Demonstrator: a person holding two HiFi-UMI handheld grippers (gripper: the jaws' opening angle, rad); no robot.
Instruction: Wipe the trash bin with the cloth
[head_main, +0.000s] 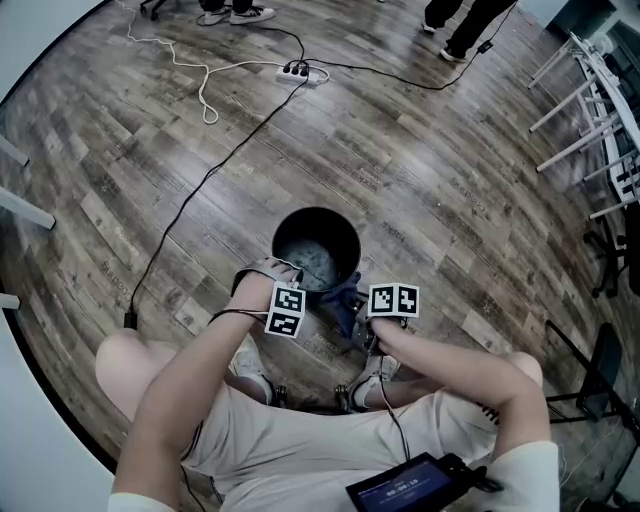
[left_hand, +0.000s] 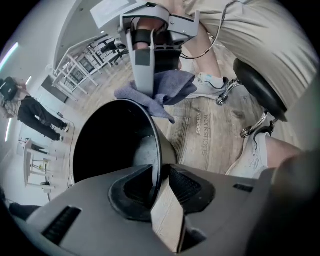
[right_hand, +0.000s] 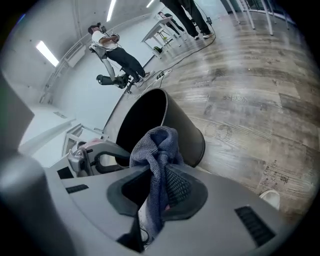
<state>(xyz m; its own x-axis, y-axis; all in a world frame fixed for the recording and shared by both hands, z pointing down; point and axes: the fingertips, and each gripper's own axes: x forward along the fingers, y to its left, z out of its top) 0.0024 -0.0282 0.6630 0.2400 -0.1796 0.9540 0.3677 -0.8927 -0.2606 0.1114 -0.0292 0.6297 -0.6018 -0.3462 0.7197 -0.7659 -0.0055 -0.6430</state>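
Trash bin (head_main: 316, 258) upright, mouth up; left gripper (left_hand: 160, 171) jaws apart astride its rim, right gripper (right_hand: 159, 172) jaws tight on cloth (right_hand: 157, 145)

Trash bin (head_main: 316, 240): rim at 7 o'clock covered by left gripper (head_main: 272, 272). Cloth (head_main: 343, 297) mostly behind right gripper (head_main: 358, 322). Bystanders (head_main: 465, 25) at 12 to 1 o'clock cropped to legs. Screen (head_main: 415, 485) at 6 o'clock: text too small to read.

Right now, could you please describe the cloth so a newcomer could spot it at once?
On the wooden floor stands a round black trash bin. Beside its near rim, the right gripper pinches the cloth: crumpled, blue-grey, soft against the hard black bin.
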